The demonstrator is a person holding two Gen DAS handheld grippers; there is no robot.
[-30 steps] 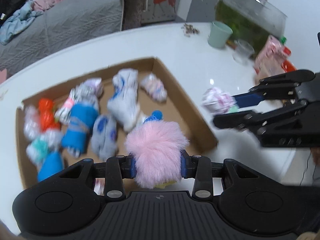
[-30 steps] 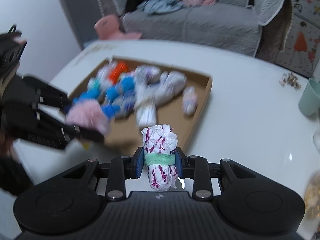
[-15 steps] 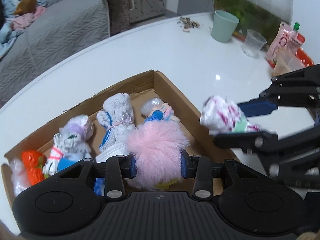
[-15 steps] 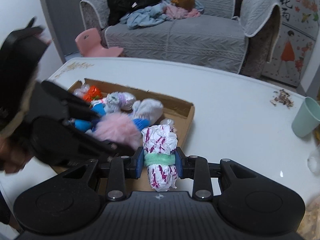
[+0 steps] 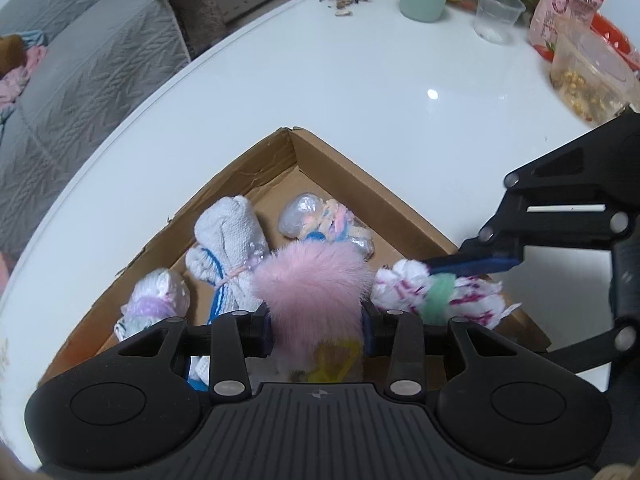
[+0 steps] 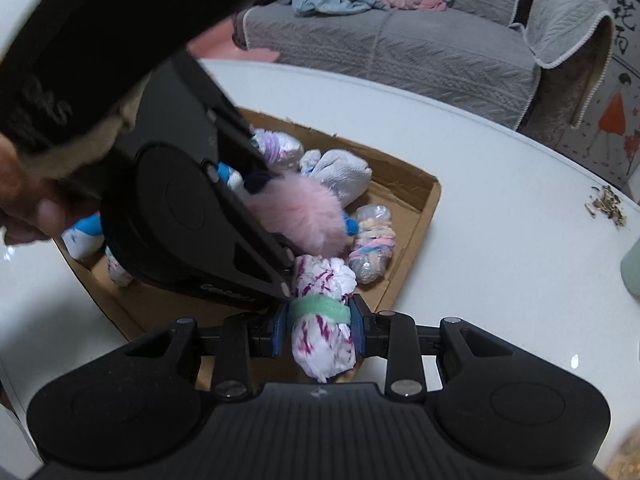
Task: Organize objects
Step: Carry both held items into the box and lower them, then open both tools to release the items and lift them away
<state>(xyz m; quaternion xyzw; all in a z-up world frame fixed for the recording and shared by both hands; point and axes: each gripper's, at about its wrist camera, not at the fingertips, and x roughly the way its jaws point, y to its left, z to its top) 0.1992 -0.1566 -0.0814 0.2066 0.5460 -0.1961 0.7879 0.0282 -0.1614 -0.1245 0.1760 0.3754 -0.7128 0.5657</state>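
Cardboard box (image 5: 352,184) sits on the white table (image 5: 360,80), already part-filled with wrapped bundles: a white towel roll (image 5: 228,248), a plastic-wrapped pastel bundle (image 5: 324,220), a white bundle with purple band (image 5: 156,300)

Step in hand, my read: both carried items are over the box's near corner, at the drop-off stage

- left gripper (image 5: 316,320) is clamped on the pink fluffy pompom (image 5: 312,296); blue pads press into it from both sides, fur bulges over them
- right gripper (image 6: 318,328) is clamped on the white-and-magenta bundle (image 6: 322,320), pads sitting on its green band
- right wrist view: left tool's body fills the upper left, its finger tip touching or nearly touching the top of the white-and-magenta bundle
- left wrist view: the two carried items sit side by side, touching or just beside each other, above the box wall on the right

Next move calls for:
- separating the two tools first, they are crowded into the same corner
- lowering each item to the box floor before letting go; free cardboard shows in the near corner in the right wrist view
- pompom is soft and light, may cling to the pads on release
- bundle is near the box wall, so bring it further in or it may tip out

Height above the box floor: cannot tell from either view
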